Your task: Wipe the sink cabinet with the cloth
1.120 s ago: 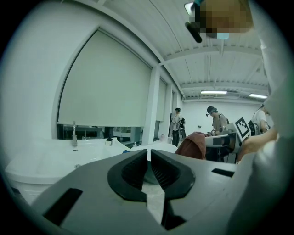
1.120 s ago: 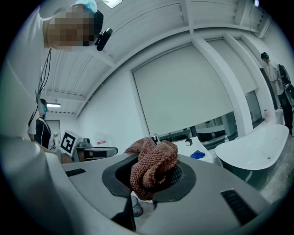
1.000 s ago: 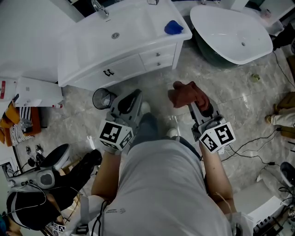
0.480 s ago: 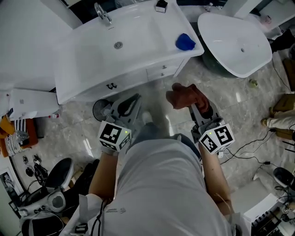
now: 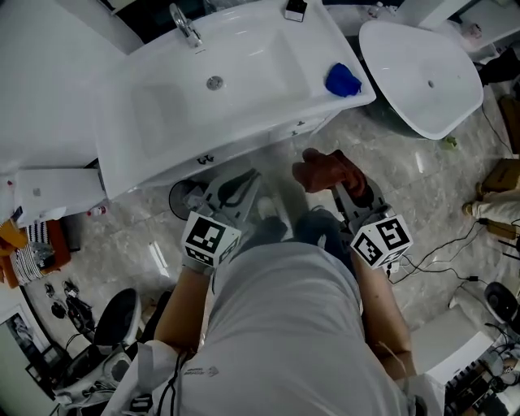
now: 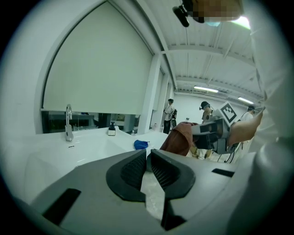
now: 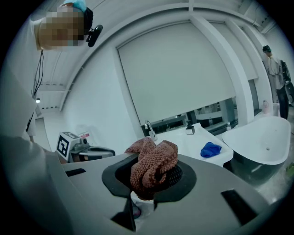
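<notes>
The white sink cabinet (image 5: 268,130) runs across the top of the head view, with a basin, a chrome faucet (image 5: 185,24) and drawers on its front. My right gripper (image 5: 340,183) is shut on a bunched rust-brown cloth (image 5: 329,169), held just short of the cabinet front. In the right gripper view the cloth (image 7: 154,164) bulges out between the jaws of that gripper (image 7: 154,173). My left gripper (image 5: 242,183) is shut and holds nothing, beside the right one and below the cabinet's edge. In its own view the left gripper (image 6: 148,155) shows its pads pressed together.
A blue rag (image 5: 343,80) lies on the cabinet's right end, and a small soap bottle (image 5: 294,8) stands at the back. To the right is a white bathtub (image 5: 422,73). A dark bin (image 5: 183,197) stands on the marble floor under the cabinet's left part. Cables (image 5: 455,244) trail at the right.
Both grippers have moved forward toward the cabinet front, which now lies closer and lower in the head view. The cloth stays in the right gripper.
</notes>
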